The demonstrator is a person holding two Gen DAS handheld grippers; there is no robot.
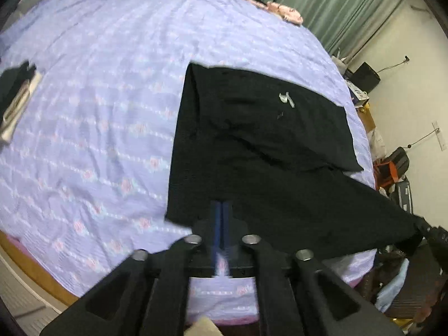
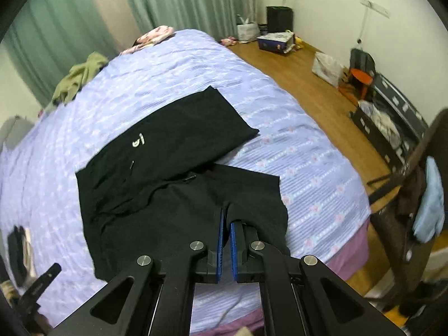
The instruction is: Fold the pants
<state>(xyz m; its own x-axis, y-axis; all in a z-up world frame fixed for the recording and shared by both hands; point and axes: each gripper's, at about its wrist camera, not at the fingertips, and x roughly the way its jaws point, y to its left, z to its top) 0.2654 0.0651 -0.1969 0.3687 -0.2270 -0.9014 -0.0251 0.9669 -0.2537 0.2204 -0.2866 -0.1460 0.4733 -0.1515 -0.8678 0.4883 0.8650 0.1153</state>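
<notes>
Black pants point(image 1: 252, 145) with a small white logo point(image 2: 137, 140) lie spread on a bed under a lilac patterned sheet point(image 1: 98, 112). My left gripper point(image 1: 222, 205) is at the pants' near edge, a little in from the left corner. Its blue pads are almost together with dark cloth between them. My right gripper point(image 2: 226, 218) is shut on a bunched fold of the same near edge point(image 2: 252, 196), close to the right corner. In the left wrist view that corner point(image 1: 403, 229) is pulled up and out to the right. The far half of the pants lies flat.
An olive garment point(image 2: 75, 81) and a pink item point(image 2: 154, 35) lie at the far end of the bed. A dark folded pile point(image 1: 16, 92) sits on the left. Beyond the right bed edge, the wooden floor point(image 2: 308, 84) holds bags, boxes, an orange stool point(image 2: 361, 75) and a rack with pale blue cloth point(image 2: 428, 201).
</notes>
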